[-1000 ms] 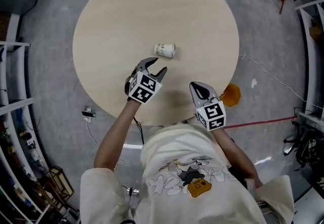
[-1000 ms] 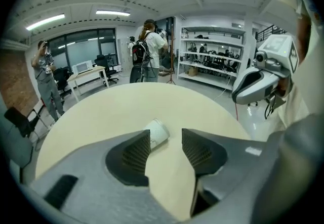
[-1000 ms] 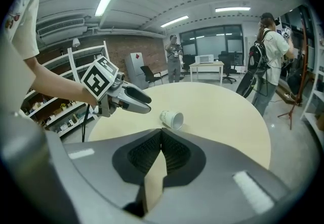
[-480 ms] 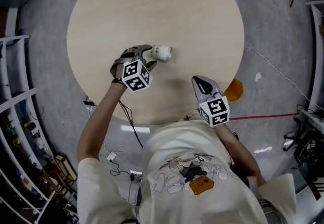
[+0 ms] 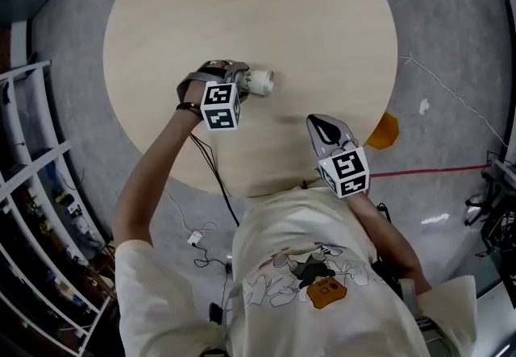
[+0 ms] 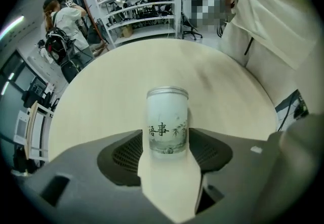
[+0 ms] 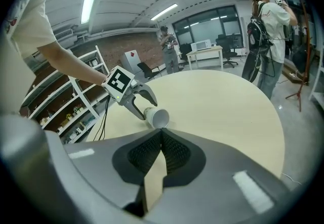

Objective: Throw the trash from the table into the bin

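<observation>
Closest to the person's body, the right gripper (image 5: 321,123) hangs over the near edge of the round table (image 5: 322,17), its jaws pressed together with nothing in them. Farther out, the left gripper (image 5: 242,81) points steeply down at a white paper cup (image 5: 263,82) lying on its side on the tabletop. Its jaws have just been opening and stand apart, with the cup's closed end between them, not clamped. Beyond the table, a person with a backpack (image 7: 268,15) stands on the floor.
</observation>
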